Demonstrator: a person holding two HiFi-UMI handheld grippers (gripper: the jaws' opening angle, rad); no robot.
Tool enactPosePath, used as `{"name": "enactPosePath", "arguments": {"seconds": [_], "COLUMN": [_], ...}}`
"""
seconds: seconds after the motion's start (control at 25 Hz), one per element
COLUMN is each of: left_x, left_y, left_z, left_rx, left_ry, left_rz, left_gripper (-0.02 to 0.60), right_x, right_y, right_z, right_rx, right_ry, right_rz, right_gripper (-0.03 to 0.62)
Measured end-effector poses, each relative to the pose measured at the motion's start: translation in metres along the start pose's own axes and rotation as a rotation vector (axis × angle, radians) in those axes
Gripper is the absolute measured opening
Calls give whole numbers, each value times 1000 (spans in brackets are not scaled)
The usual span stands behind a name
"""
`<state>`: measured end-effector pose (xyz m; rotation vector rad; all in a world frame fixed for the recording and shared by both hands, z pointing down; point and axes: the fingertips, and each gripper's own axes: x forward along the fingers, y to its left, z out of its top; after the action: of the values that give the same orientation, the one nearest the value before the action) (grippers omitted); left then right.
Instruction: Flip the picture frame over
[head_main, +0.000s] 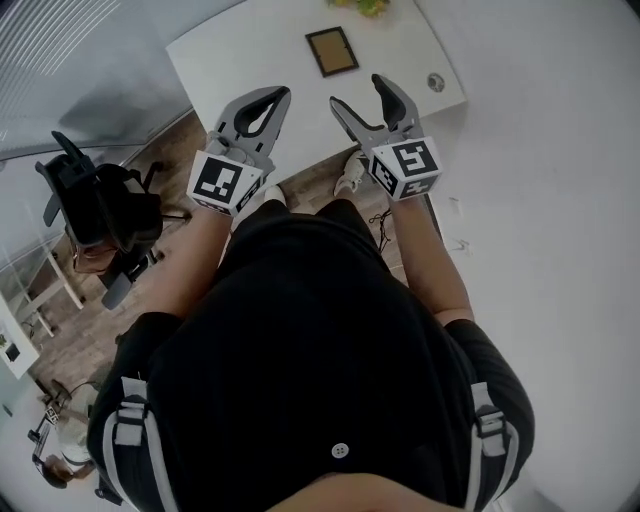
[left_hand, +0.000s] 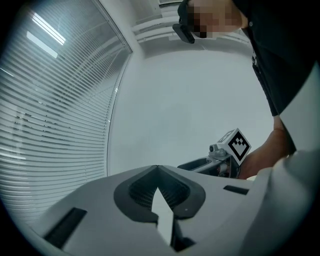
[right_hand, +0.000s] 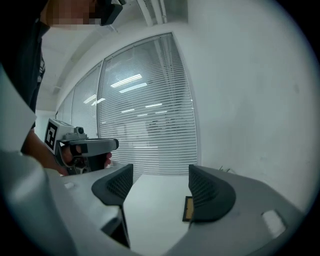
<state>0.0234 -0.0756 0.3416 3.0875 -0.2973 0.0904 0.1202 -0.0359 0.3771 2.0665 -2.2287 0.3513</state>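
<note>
Seemingly tan-centred, dark-rimmed picture frame (head_main: 332, 51); left hand-held gripper (head_main: 274, 94) closed, right hand-held gripper (head_main: 357, 90) open, empty.

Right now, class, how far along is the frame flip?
Done: nothing; the frame lies flat on the table, untouched. In hand: nothing; the left gripper is shut and empty, the right gripper open, both away from the frame. Left: reach, grip and turn it.
</note>
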Motion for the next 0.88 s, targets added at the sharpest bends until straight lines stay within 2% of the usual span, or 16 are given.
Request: {"name": "enactPosePath", "arguments": {"seconds": [0.36, 0.52, 0.68, 0.88], "left_x": [81, 101, 105, 113], "left_y": [22, 28, 34, 50], "left_z": [-8, -17, -31, -53], "left_rx": [-43, -48, -62, -74], "left_ry": [7, 15, 38, 43], "left_rz": [236, 342, 454, 489], "left_gripper": [5, 5, 5, 5], "right_x": [70, 99, 123, 159], "right_y": [-92, -116, -122, -131], "right_z": [-23, -46, -75, -111], "right_rx": [-29, -37, -28, -32], "right_ry": [95, 148, 216, 286], "right_rz": [150, 190, 222, 183], "right_gripper": [359, 359, 357, 334]}}
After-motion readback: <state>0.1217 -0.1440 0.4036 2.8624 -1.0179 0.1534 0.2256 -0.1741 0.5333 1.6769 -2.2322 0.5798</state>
